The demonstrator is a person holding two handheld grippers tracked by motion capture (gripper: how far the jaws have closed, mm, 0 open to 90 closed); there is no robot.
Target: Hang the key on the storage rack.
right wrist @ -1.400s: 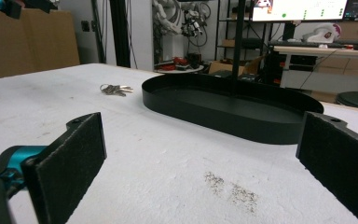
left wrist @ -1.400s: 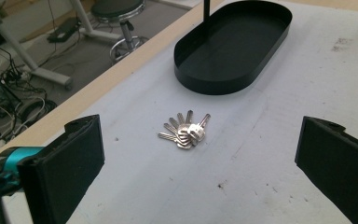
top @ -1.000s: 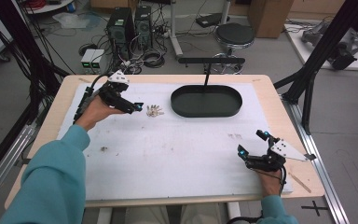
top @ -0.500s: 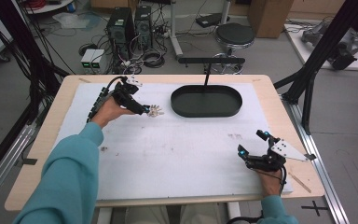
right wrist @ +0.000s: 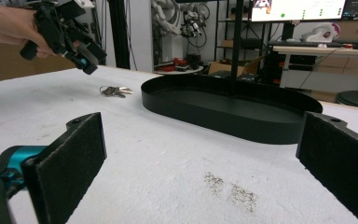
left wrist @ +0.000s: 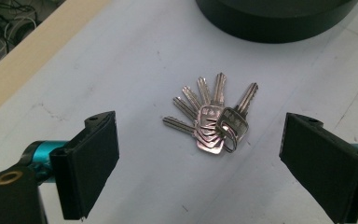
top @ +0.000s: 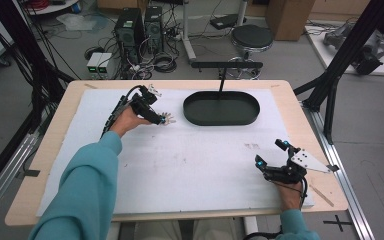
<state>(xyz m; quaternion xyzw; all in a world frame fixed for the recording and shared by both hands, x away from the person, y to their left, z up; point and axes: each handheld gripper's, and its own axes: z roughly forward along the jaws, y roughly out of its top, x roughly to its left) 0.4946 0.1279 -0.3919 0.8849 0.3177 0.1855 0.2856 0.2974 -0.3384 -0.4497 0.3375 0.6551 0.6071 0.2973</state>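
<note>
White-covered table (top: 190, 165): bunch of keys (left wrist: 212, 120) lies flat just left of the black tray (top: 221, 108). Left gripper (left wrist: 200, 154) hovers over the keys, fingers wide but just closing, nothing pinched yet; right gripper (right wrist: 200, 163) idle, fingers wide. Step: approach; next, lower and close.

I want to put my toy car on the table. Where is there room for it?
The big white mat is bare in the middle, between the left gripper and the right gripper. The near left part is also free. It is crowded at the far side, where the keys lie beside the black tray under the left gripper.
</note>
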